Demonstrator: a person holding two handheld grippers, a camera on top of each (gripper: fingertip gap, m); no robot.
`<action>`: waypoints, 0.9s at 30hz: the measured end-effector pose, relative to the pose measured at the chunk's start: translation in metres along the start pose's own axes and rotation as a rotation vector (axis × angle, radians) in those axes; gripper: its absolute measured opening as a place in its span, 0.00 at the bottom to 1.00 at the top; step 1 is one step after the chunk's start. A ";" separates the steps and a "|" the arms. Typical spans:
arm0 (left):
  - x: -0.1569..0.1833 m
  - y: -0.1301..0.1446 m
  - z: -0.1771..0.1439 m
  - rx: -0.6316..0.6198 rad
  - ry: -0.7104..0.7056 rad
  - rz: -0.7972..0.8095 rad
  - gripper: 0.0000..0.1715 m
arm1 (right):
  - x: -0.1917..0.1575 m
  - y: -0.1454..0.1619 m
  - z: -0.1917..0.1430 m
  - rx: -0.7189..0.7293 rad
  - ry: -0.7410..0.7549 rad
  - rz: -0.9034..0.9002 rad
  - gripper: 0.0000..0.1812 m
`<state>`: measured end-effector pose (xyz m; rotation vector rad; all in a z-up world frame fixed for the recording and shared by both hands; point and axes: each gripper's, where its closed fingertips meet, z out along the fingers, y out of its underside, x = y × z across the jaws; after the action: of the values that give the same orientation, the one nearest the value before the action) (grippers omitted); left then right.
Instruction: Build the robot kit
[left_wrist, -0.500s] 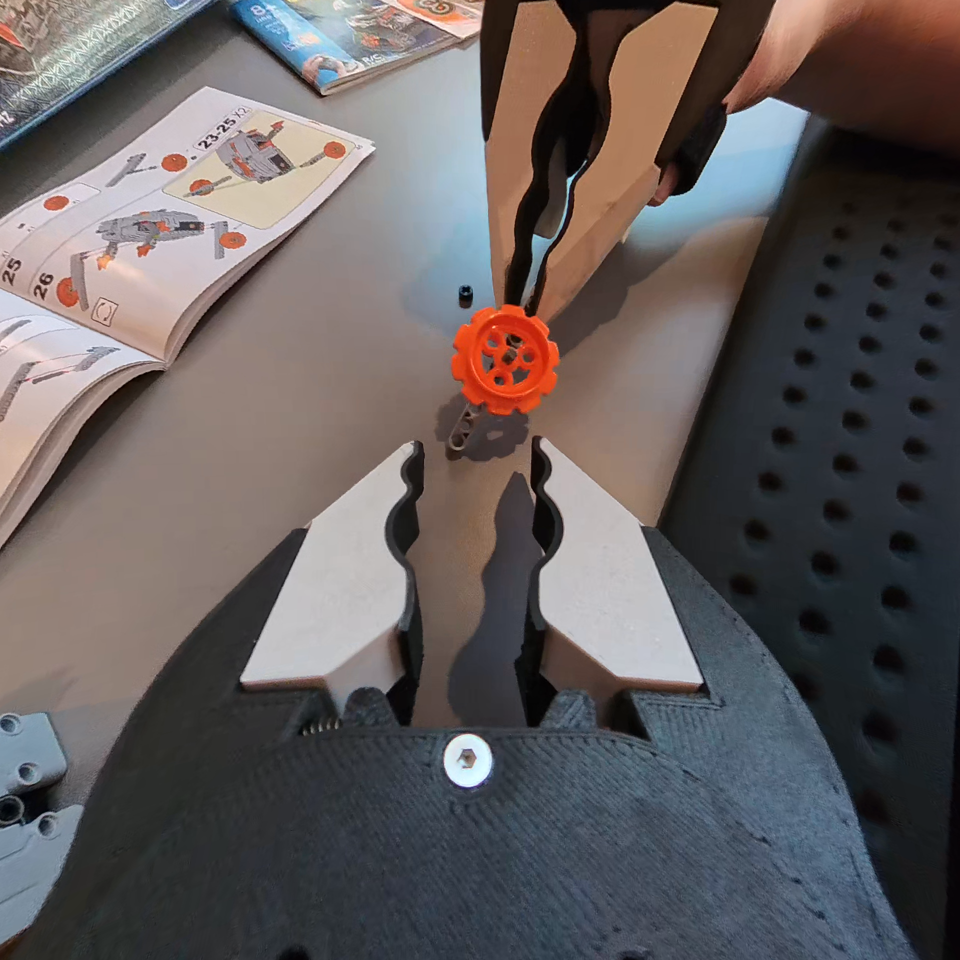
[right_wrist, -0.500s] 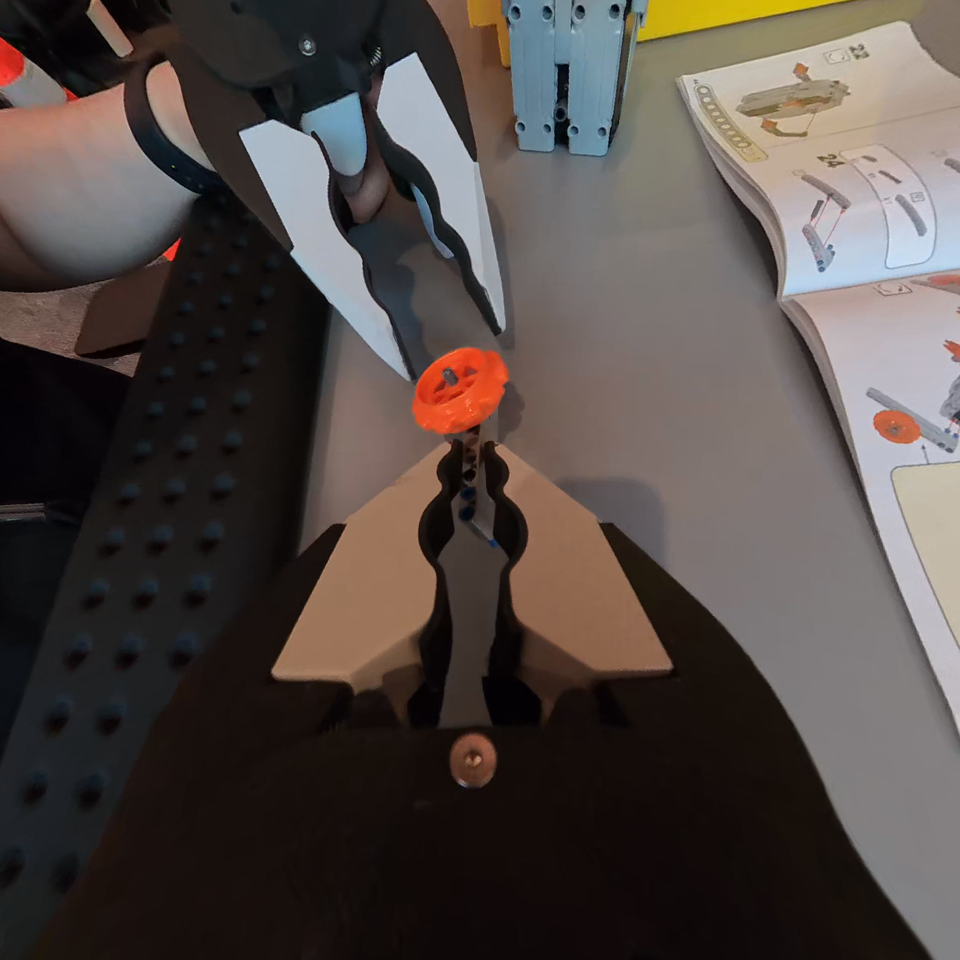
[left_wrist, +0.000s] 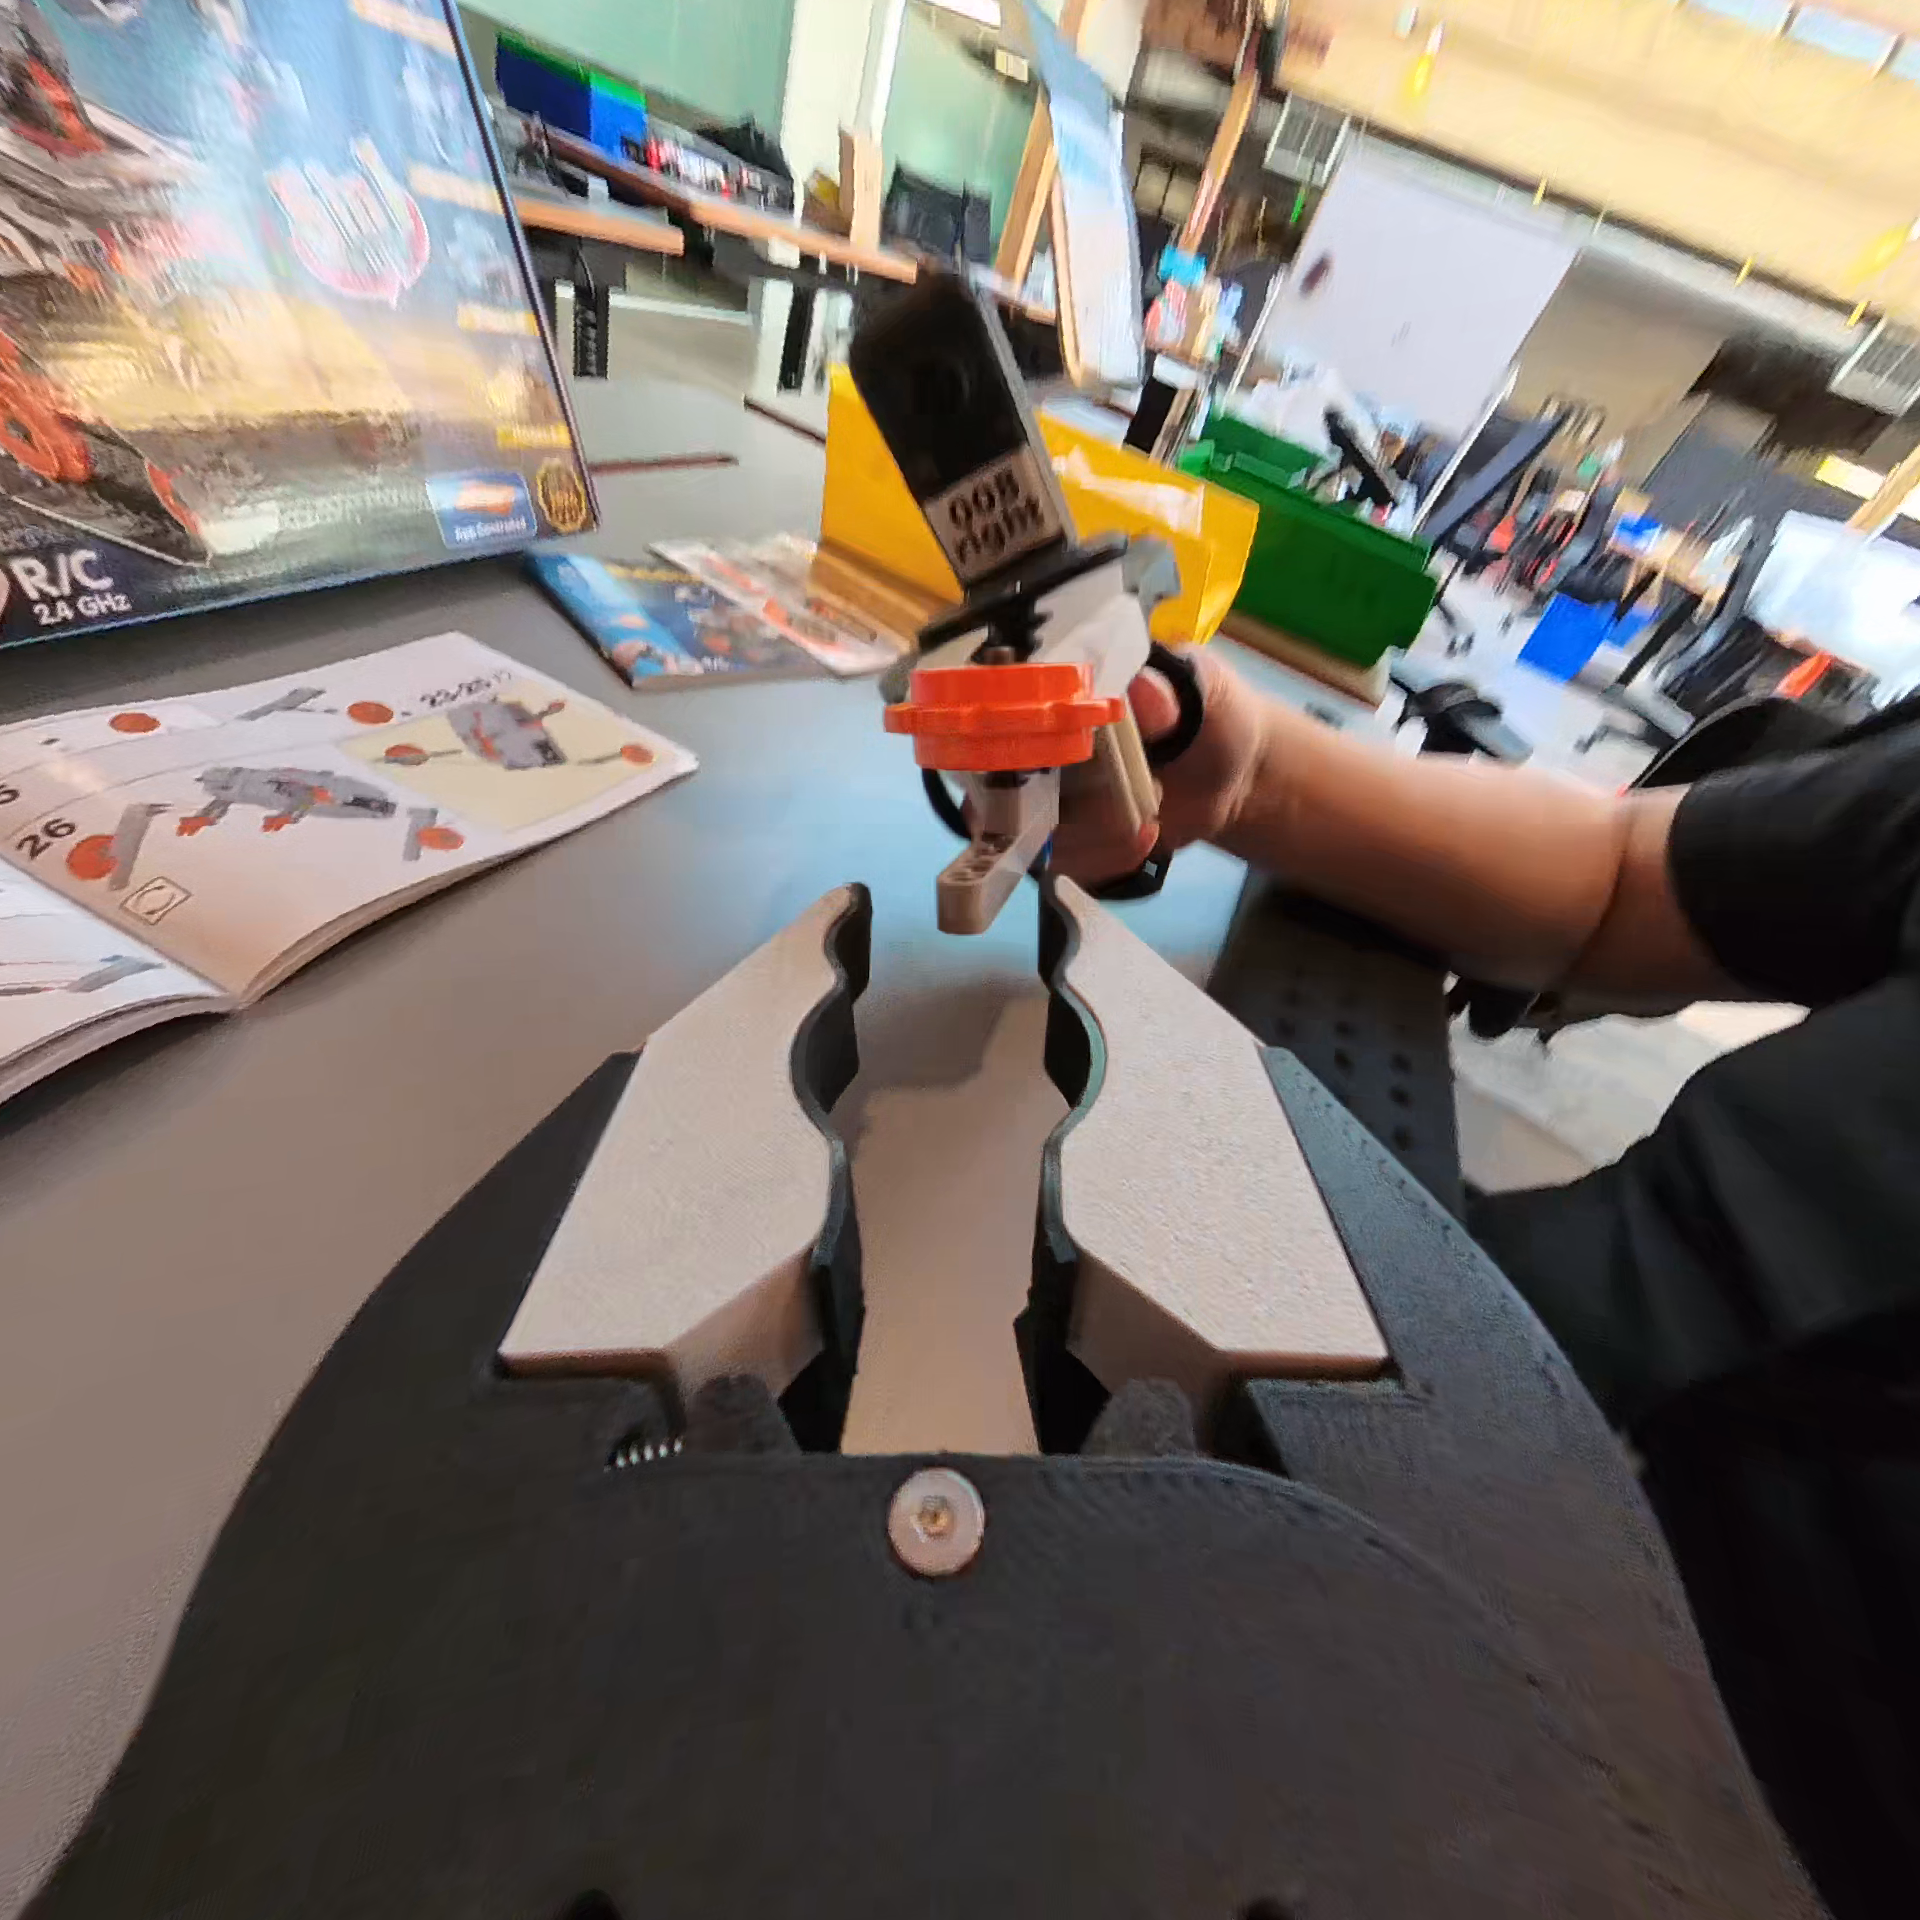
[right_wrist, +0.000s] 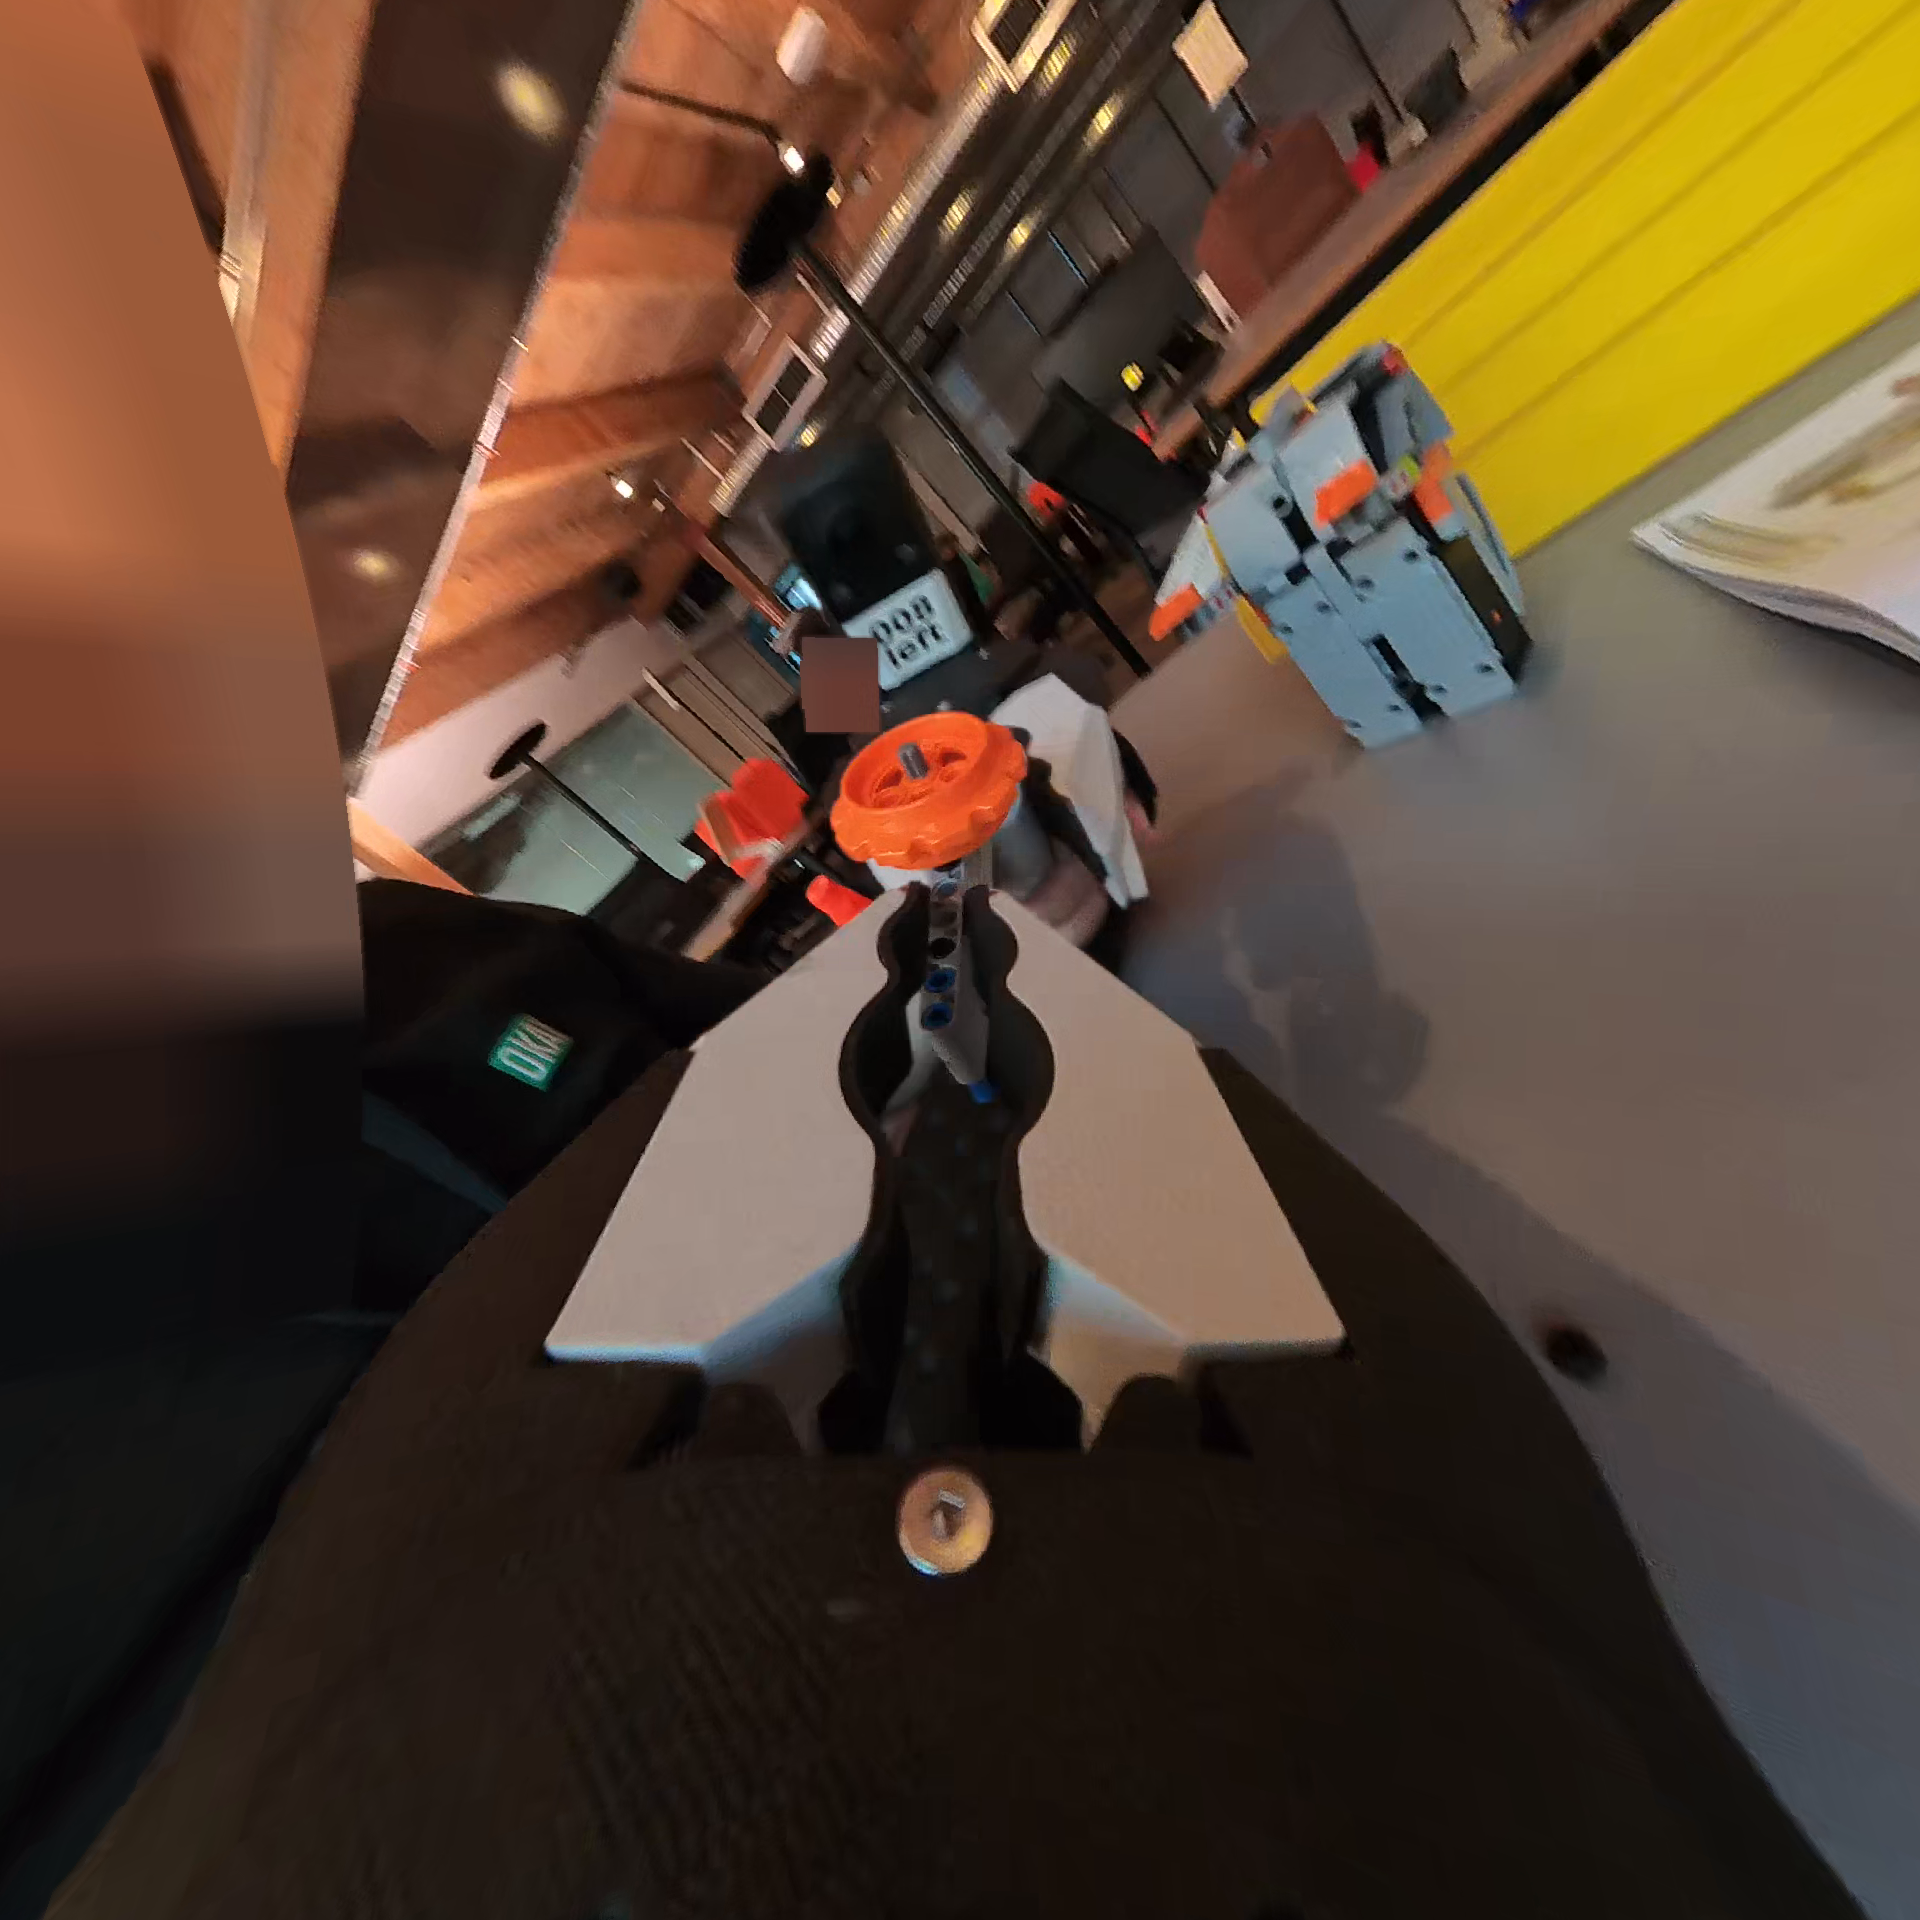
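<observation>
Two grippers: left gripper spread, empty, just below the orange wheel; right gripper clamped on the grey beam under it.
Change: wheel now raised off the table.
Beyond: booklet, left of wheel.

Both claws tipped up off the surface

The right claw, earlier angled down over the surface, now lifts the wheel on its beam upright, and the left claw has levelled toward it.
</observation>
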<state>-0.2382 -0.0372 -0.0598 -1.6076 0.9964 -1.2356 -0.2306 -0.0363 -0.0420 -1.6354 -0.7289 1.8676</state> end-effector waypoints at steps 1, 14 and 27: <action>0.002 -0.008 0.002 0.046 0.014 -0.031 0.17 | -0.004 -0.005 0.001 0.038 -0.026 0.000 0.03; 0.002 -0.066 0.017 0.306 0.196 -0.208 0.05 | -0.008 -0.033 -0.010 0.170 0.001 -0.111 0.03; -0.009 -0.027 0.014 0.159 0.111 -0.207 0.03 | 0.018 0.000 -0.004 -0.008 0.124 -0.178 0.12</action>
<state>-0.2235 -0.0179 -0.0387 -1.5603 0.7915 -1.5200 -0.2285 -0.0239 -0.0550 -1.6187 -0.8020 1.6265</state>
